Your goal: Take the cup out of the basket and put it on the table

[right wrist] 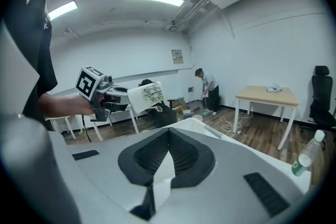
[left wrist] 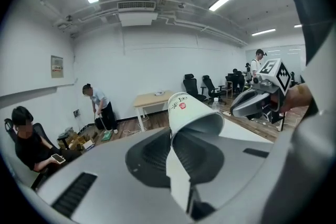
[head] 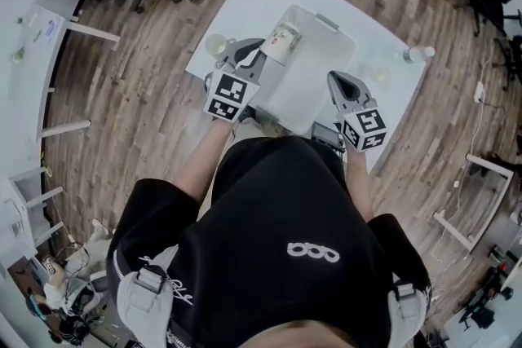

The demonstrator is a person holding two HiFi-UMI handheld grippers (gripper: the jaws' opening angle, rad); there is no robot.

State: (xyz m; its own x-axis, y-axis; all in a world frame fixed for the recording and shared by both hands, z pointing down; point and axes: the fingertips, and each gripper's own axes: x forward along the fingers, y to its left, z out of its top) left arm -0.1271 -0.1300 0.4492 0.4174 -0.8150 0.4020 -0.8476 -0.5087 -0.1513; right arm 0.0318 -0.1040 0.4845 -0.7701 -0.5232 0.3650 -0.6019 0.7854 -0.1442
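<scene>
While the left gripper (head: 259, 55) grips its wall between the jaws, the paper cup (head: 282, 41) hangs tilted over the basket (head: 322, 65) on the tabletop (head: 245, 4). The right gripper (head: 340, 80) shows jaws closed, empty

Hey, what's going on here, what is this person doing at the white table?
A person stands at a white table with a handheld tool in each hand. The left tool is clamped on the wall of a printed paper cup and holds it tilted in the air, over the left edge of the white basket. The right tool is shut and empty. The cup is not yet on the table.
</scene>
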